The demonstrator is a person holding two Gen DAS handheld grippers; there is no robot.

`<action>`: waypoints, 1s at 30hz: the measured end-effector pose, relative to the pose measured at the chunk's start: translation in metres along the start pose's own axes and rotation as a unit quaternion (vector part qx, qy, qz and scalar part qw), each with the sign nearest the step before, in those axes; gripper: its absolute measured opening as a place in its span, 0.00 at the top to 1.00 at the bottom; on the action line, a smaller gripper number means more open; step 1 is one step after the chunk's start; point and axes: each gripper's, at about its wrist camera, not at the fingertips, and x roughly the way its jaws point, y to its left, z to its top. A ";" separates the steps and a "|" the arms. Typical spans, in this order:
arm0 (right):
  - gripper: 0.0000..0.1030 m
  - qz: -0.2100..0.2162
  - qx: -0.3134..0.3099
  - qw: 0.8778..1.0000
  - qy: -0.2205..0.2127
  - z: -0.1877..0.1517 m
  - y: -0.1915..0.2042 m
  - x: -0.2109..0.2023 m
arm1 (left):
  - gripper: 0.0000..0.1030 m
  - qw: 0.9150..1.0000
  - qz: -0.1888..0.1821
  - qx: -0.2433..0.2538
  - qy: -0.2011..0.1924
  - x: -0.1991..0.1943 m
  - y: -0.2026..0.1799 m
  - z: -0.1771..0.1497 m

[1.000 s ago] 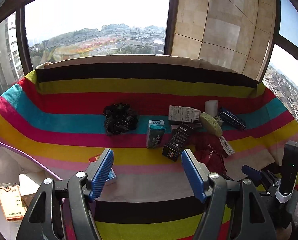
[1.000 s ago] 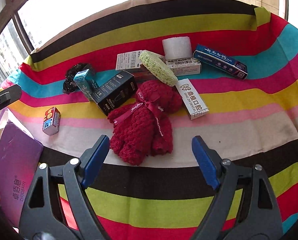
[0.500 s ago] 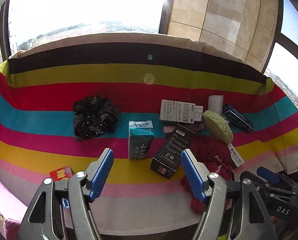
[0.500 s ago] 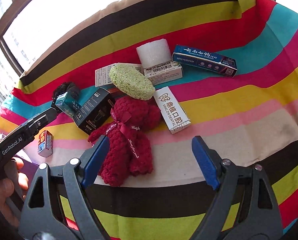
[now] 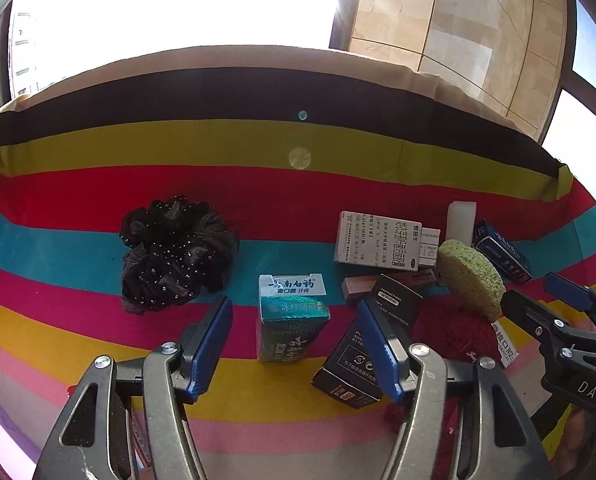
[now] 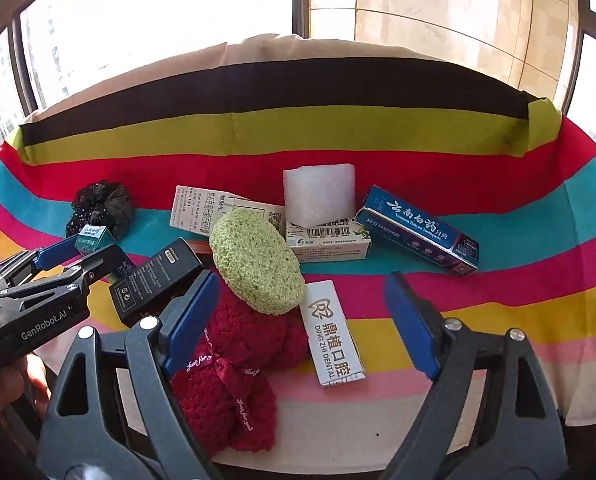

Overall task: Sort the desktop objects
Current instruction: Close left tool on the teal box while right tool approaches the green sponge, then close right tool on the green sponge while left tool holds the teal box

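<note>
Desktop objects lie unsorted in one loose cluster on the striped tabletop (image 5: 258, 184); no sorted group shows in either view, so the task is judged to be at an early stage.

Left wrist view: the left claw (image 5: 294, 344) has its jaws closing, and the upright teal box (image 5: 292, 316) stands between them; the pads do not yet press on it. A black scrunchie (image 5: 176, 252) lies apart to the left. A black box (image 5: 373, 344) leans just behind the right pad. A white carton (image 5: 377, 246), a green sponge (image 5: 471, 278) and a blue box (image 5: 501, 256) lie further right. The right claw (image 5: 553, 300) enters from the right edge.

Right wrist view: the right claw (image 6: 301, 316) stands wide apart and empty, over a red knitted bundle (image 6: 234, 376) and a white dental box (image 6: 333, 334). The green sponge rests on the bundle. A white foam block (image 6: 319, 194) and a barcode carton (image 6: 329, 240) touch each other.

Remaining, as judged: every object needs placing.
</note>
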 end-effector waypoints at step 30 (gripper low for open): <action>0.51 0.023 0.012 0.999 0.041 -0.001 -0.026 0.027 | 0.66 1.000 -0.004 0.007 -0.019 -0.010 0.000 -0.010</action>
